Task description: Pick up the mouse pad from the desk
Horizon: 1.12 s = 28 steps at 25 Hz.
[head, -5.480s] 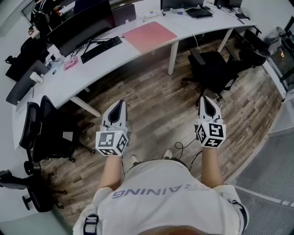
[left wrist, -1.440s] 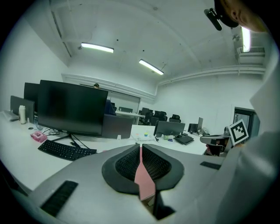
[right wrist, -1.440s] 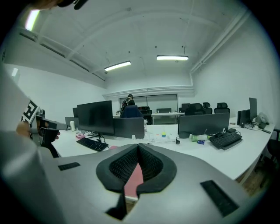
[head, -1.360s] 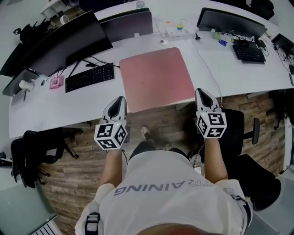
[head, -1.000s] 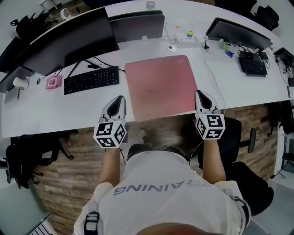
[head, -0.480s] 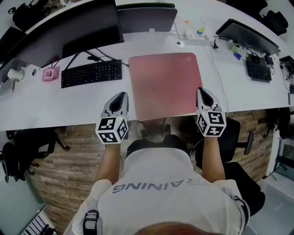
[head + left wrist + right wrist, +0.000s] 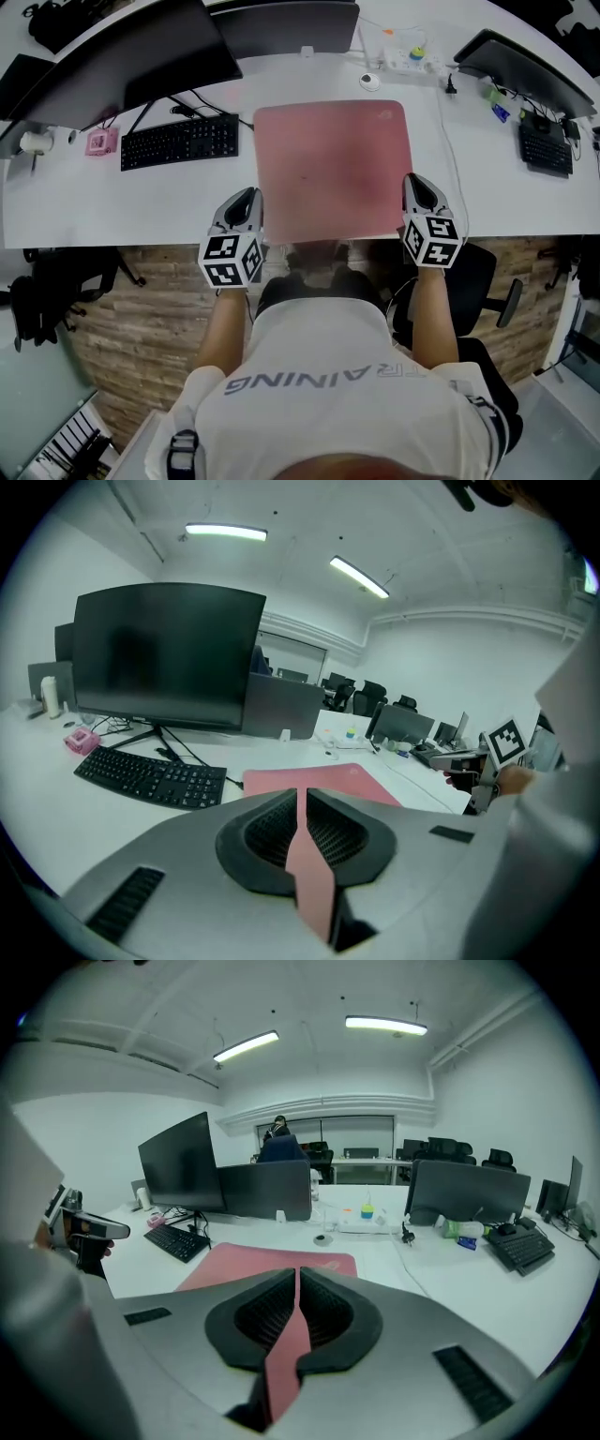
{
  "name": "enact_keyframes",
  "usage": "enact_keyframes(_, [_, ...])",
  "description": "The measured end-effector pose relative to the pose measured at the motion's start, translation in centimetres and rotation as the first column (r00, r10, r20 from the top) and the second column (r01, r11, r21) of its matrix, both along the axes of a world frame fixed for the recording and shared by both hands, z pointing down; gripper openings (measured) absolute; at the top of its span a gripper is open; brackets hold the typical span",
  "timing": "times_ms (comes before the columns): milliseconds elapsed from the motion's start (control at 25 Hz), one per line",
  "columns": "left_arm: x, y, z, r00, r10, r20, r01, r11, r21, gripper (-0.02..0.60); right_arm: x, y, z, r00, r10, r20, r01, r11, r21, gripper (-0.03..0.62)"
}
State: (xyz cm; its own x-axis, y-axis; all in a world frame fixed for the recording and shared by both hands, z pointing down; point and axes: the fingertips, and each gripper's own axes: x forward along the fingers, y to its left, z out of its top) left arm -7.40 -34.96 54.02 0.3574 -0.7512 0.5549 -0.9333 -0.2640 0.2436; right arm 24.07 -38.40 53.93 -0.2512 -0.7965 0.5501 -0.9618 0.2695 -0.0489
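A large pink mouse pad (image 7: 328,169) lies flat on the white desk (image 7: 112,202), its near edge at the desk's front edge. My left gripper (image 7: 248,196) hovers beside the pad's near left corner, shut and holding nothing. My right gripper (image 7: 417,181) is at the pad's near right edge, also shut and holding nothing. In the left gripper view the mouse pad (image 7: 323,778) lies just beyond the closed left gripper (image 7: 302,794). The right gripper view shows the mouse pad (image 7: 272,1265) ahead of the closed right gripper (image 7: 297,1274). Whether either one touches the pad I cannot tell.
A black keyboard (image 7: 178,141) lies left of the pad, in front of a large monitor (image 7: 141,47). A small pink object (image 7: 98,142) sits further left. A power strip (image 7: 408,61) lies behind the pad. A second keyboard (image 7: 546,150) is at the far right. A black chair (image 7: 473,272) stands below my right arm.
I have come up to the desk. Both grippers have moved forward and down and now flank the pad's near corners. Their jaws have stayed shut.
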Motion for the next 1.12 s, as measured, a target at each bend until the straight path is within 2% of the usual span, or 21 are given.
enact_keyframes(120, [1.2,-0.3,1.8,1.000,-0.009,0.019,0.009,0.999,-0.045,0.053,2.3,-1.0,2.4,1.000,0.023,0.001,-0.023,0.999,-0.042,0.050])
enact_keyframes(200, [2.0,-0.4,3.3,1.000,-0.009,0.022,0.011,0.996,-0.091,0.139,3.7,-1.6,4.1,0.999,0.035,0.001,-0.035,0.996,-0.078,0.109])
enact_keyframes(480, [3.3,-1.6,10.6,0.996,-0.022,0.084,0.041,0.973,-0.227,0.304,5.5,-3.1,11.5,1.000,0.004,-0.026,-0.009,0.974,-0.227,0.327])
enact_keyframes(640, [2.6,-2.2,14.5,0.993,-0.038,0.115,0.070,0.954,-0.290,0.341,5.5,-3.3,15.7,0.999,-0.024,-0.021,0.016,0.951,-0.310,0.362])
enact_keyframes(920, [2.4,-2.5,18.5,0.982,-0.081,0.170,0.138,0.926,-0.352,0.350,5.4,-2.9,20.2,0.997,-0.061,-0.046,0.038,0.919,-0.393,0.385])
enact_keyframes(1120, [1.6,-2.3,20.4,0.976,-0.092,0.197,0.162,0.911,-0.380,0.350,5.1,-2.5,20.6,0.997,-0.050,-0.053,0.025,0.921,-0.389,0.385])
